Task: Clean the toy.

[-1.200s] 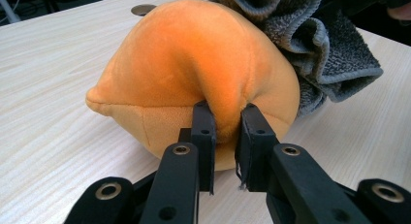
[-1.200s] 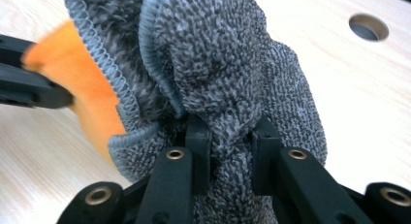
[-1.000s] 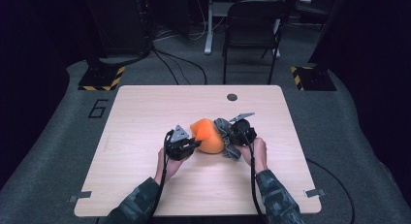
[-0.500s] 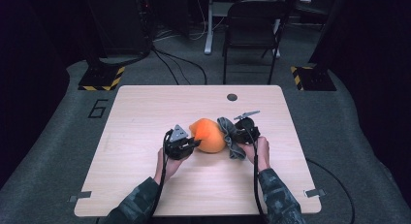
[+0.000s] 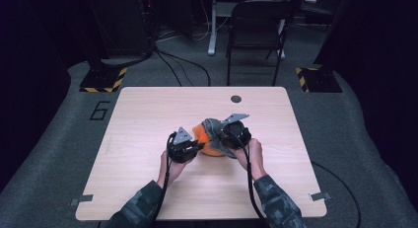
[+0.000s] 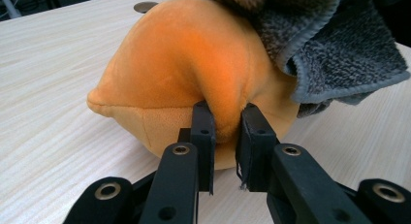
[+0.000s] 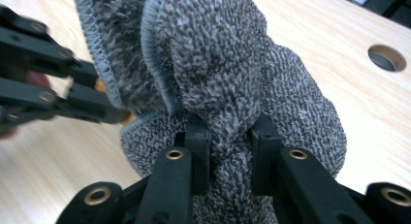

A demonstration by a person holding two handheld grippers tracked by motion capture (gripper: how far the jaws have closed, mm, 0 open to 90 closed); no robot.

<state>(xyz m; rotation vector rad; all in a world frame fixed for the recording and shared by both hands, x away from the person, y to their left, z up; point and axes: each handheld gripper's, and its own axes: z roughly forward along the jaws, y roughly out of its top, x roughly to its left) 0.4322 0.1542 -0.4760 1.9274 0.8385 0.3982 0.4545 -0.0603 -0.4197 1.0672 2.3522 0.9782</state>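
An orange plush toy [image 5: 204, 141] [image 6: 189, 69] lies near the middle of the wooden table [image 5: 148, 114]. My left gripper [image 5: 194, 148] [image 6: 228, 136] is shut on a fold of the toy's orange fabric at its near side. A grey fluffy cloth [image 5: 213, 127] [image 6: 329, 49] [image 7: 218, 78] drapes over the toy's right and top. My right gripper [image 5: 222, 139] [image 7: 231, 136] is shut on a bunched fold of that cloth, held over the toy. In the right gripper view the left gripper's black arms [image 7: 53, 88] reach in from the left.
A round cable hole [image 5: 236, 98] [image 7: 387, 57] sits near the table's far edge. A black chair [image 5: 259, 20] stands beyond the table, and cables cross the grey floor. Metal clamps [image 5: 319, 196] sit at the near corners.
The right gripper has lifted the grey cloth up and left, over the orange toy. The left gripper has kept its hold in place.
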